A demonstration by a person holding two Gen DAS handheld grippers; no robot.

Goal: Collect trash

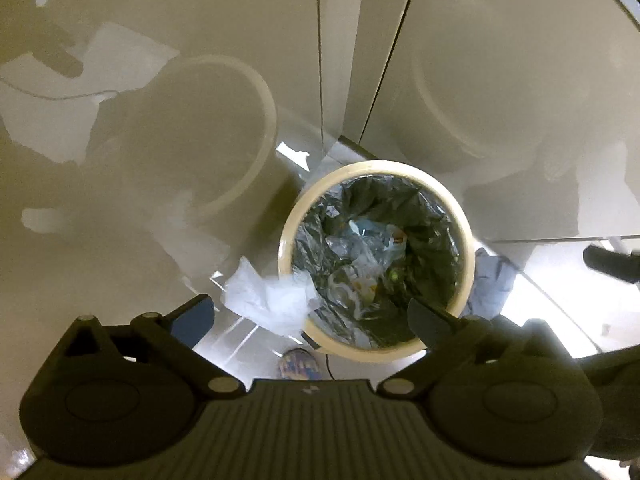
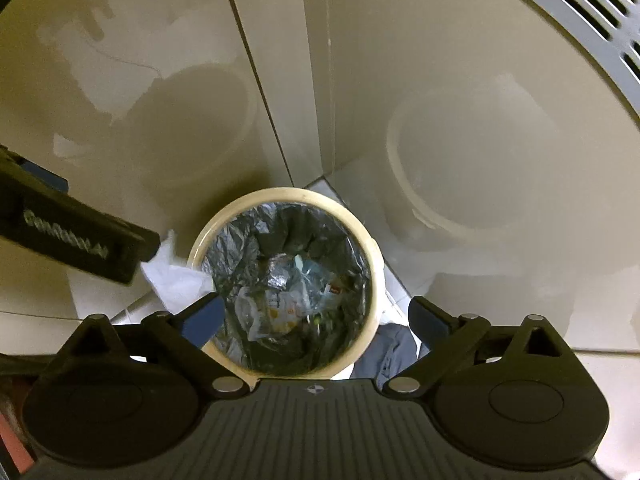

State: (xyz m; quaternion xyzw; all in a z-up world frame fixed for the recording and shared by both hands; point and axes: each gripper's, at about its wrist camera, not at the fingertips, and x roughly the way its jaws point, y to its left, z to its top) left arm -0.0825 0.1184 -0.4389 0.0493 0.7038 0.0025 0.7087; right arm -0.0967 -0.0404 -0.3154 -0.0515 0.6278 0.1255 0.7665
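A round cream waste bin (image 1: 466,248) with a black liner stands on the floor in a corner; it holds plastic wrappers and scraps (image 1: 362,264). It also shows in the right wrist view (image 2: 200,236). A crumpled white tissue (image 1: 268,294) hangs in the air over the bin's left rim, touching neither of my left gripper's fingers; it shows in the right wrist view (image 2: 176,280) too. My left gripper (image 1: 310,314) is open above the bin. My right gripper (image 2: 316,316) is open and empty above the bin.
Glossy beige cabinet panels (image 1: 200,80) rise behind the bin and mirror it. A blue-grey cloth (image 1: 494,280) lies on the floor right of the bin. A grey perforated panel (image 2: 592,8) curves across the upper right. The left gripper's body (image 2: 72,236) reaches in from the left.
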